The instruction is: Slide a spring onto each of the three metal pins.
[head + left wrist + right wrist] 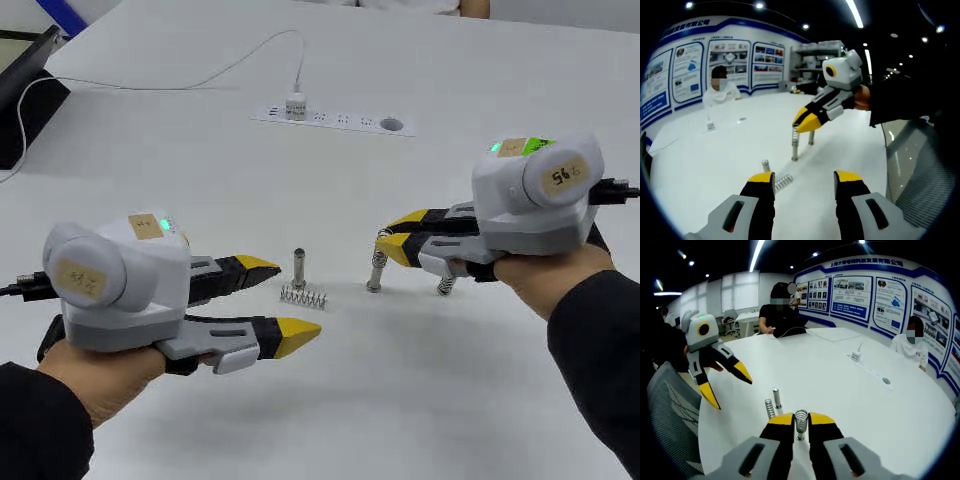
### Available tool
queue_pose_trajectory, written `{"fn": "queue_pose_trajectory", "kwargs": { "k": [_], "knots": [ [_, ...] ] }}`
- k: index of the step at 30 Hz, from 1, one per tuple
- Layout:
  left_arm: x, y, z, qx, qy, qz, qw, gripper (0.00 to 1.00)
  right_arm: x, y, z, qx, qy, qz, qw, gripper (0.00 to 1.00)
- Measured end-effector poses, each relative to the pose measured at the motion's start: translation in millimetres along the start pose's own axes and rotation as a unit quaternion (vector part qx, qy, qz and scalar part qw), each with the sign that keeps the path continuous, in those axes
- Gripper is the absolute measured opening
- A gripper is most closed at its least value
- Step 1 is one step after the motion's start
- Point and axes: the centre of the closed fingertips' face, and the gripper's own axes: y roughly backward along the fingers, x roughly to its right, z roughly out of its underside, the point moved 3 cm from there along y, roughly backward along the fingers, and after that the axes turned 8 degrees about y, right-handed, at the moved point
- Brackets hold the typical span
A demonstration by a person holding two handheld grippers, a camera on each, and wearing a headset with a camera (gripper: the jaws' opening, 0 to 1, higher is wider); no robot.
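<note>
A bare metal pin (299, 268) stands upright mid-table, with a loose spring (303, 296) lying flat just in front of it. My left gripper (280, 300) is open, its yellow tips either side of that spring and apart from it. The bare pin (766, 165) and loose spring (782, 182) sit just ahead of its jaws (805, 177). To the right a second pin (376, 272) carries a spring (801, 426), and my right gripper (392, 243) is shut on that spring's top. A third pin (446, 284) wearing a spring stands under the right gripper.
A white power strip (330, 118) with a plug and cable lies at the far side of the white table (200, 180). A dark device (20, 90) sits at the left edge. People sit across the table, and a mesh chair (920, 170) stands beside it.
</note>
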Motion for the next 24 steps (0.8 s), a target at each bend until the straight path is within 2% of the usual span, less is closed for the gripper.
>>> {"fn": "queue_pose_trajectory", "kwargs": {
  "k": [10,21,24],
  "knots": [
    [-1.5,-0.8,0.2,-0.001,0.000,-0.001,1.0000,0.48,-2.4,-11.7,13.9,-0.017,-0.008,-0.005,0.9998,0.12],
    [-1.5,-1.5,3.0,-0.005,0.003,-0.002,1.0000,0.47,-4.2,-22.7,30.5,-0.048,-0.013,-0.007,0.9987,0.12],
    [-1.6,-1.3,2.9,-0.004,0.003,-0.003,1.0000,0.47,-5.4,-22.5,30.6,-0.045,-0.018,-0.007,0.9988,0.12]
  ]
}}
